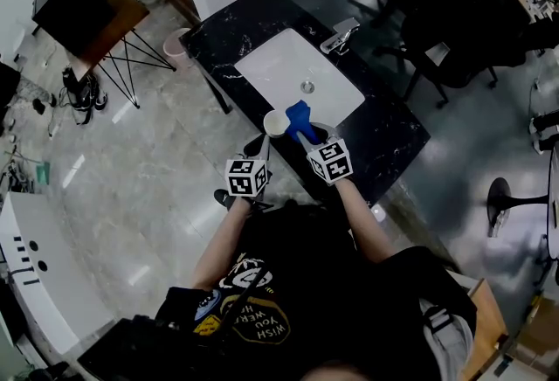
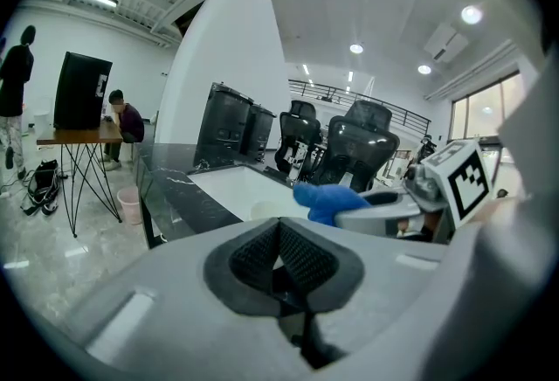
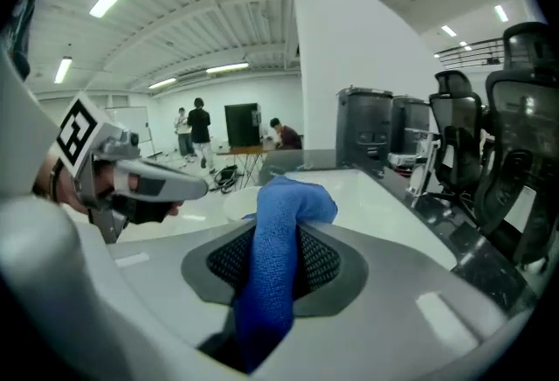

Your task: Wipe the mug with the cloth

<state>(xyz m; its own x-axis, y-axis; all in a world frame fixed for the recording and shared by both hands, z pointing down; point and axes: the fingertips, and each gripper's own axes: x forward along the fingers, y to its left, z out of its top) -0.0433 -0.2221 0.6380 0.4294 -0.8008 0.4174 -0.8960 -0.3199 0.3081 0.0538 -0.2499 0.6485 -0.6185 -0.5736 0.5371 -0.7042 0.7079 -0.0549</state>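
Dark marbled stone makes the worktop point(image 1: 397, 133), and a white sink point(image 1: 271, 65) is set into it. The person stands at its near long edge. Around it are a grey tiled floor and black office chairs point(image 1: 437, 38).

Only one piece of writing can be read. It is the yellow print on the person's black shirt point(image 1: 262, 322), seen upside down as "WISH YOU WERE", and the rest is folded away. The cubes on the grippers carry only black and white square patterns.

The pale mug point(image 1: 276, 123) is at the near edge of the worktop, beside the near corner of the sink. Whether it rests there or is lifted cannot be told. The left gripper point(image 2: 278, 250) has its pads almost together on a thin pale part of the mug. Its own grey body hides most of the mug, so it is not clear which part this is.

The right gripper point(image 3: 278, 261) clamps the blue cloth point(image 1: 300, 117) between its pads. The free end of the cloth bulges out in front, just beside the mug on its right. Contact is hard to confirm.
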